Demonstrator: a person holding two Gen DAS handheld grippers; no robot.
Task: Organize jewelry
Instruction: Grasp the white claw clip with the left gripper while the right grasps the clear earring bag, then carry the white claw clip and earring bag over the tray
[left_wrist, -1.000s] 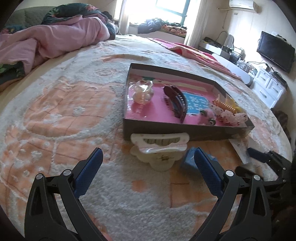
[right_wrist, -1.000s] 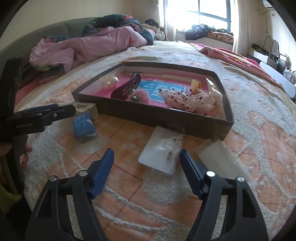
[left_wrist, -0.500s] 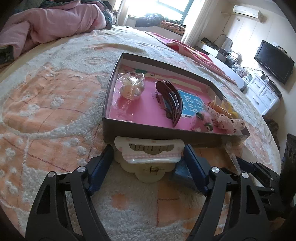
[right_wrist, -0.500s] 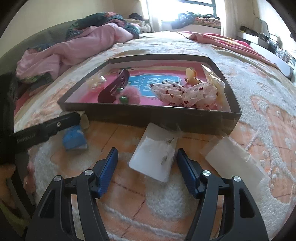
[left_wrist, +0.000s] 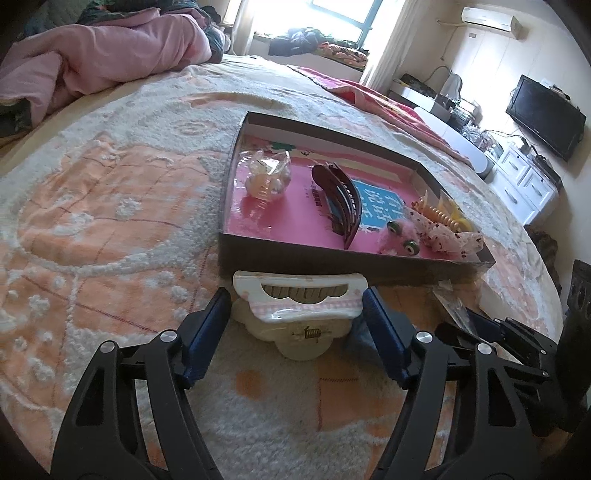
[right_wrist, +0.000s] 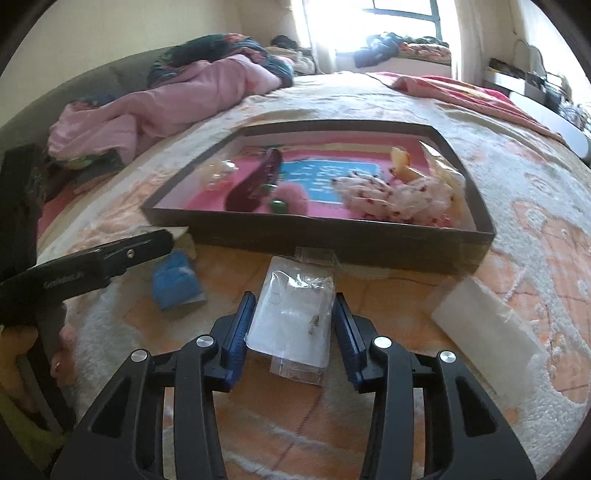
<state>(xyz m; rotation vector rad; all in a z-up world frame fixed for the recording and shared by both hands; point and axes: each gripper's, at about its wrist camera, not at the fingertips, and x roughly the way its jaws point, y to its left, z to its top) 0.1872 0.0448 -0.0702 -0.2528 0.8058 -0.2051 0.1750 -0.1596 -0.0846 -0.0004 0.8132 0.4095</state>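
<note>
A cream hair claw (left_wrist: 299, 310) lies on the bedspread against the front wall of a dark shallow tray (left_wrist: 295, 258). My left gripper (left_wrist: 297, 295) is closing around it, and its blue pads touch both ends of the claw. In the right wrist view a clear packet with small earrings (right_wrist: 291, 332) lies flat in front of the tray (right_wrist: 332, 240). My right gripper (right_wrist: 294, 301) is closing with the packet between its pads, which stand right at its long edges. Inside the tray are a brown hair claw (left_wrist: 340, 199), a bag of pearls (left_wrist: 267, 173) and a dotted scrunchie (left_wrist: 447, 236).
A small blue box (right_wrist: 177, 280) and a second clear packet (right_wrist: 484, 325) lie on the fluffy bedspread near the tray. A pink quilt (left_wrist: 92, 62) is heaped at the far left. A hand (right_wrist: 22, 343) holds the left gripper. A television (left_wrist: 546, 114) and drawers stand far right.
Both grippers moved in closer to the tray and narrowed: the left around the cream hair claw, the right around the clear packet. Neither object has been lifted.
</note>
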